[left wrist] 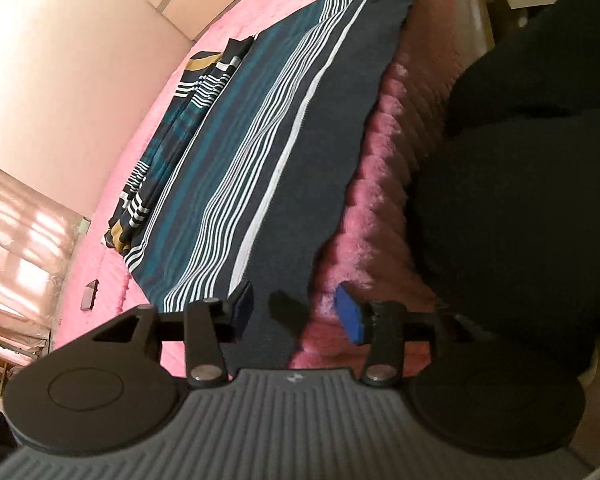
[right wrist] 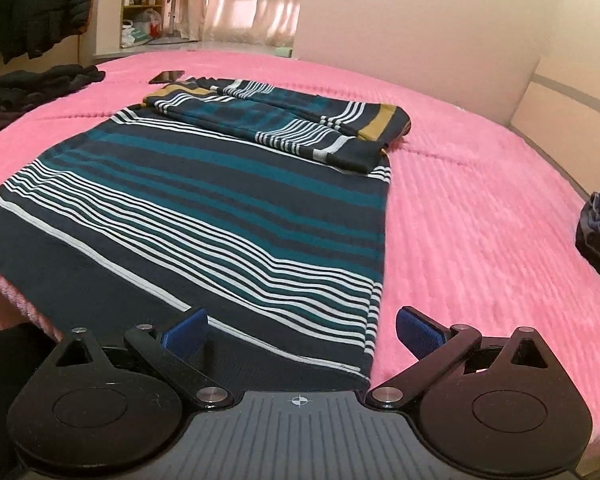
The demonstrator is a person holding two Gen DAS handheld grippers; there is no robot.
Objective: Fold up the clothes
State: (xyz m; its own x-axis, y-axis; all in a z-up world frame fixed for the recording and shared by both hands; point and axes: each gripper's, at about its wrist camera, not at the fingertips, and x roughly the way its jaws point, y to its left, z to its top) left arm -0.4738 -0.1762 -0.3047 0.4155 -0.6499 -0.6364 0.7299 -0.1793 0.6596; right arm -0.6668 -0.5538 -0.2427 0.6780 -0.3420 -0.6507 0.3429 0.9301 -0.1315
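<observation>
a: where's the shirt (right wrist: pixel 204 208) rn?

b: flat on the pink bed (right wrist: pixel 480 208), striped body toward me, sleeves (right wrist: pixel 284 124) already folded across the far end. hem corners sit at the near edge of the bed

a: grippers?

b: both spread, pinching nothing. right gripper (right wrist: pixel 298 334) hangs over the hem's right corner, pads either side of it, not pressing afaict. left gripper (left wrist: pixel 294 314) is at the other hem corner, one pad over cloth, the other over bare blanket

a: what worries u?

b: left one mostly. if i close as it sits i may grab blanket fuzz w/ the cloth, or only the top layer, so the fold drags the cover up. also the hem's right at the bed edge, a sloppy pinch could tug it off the side. and uneven lift btw hands would skew the stripes and shift those sleeves
</observation>
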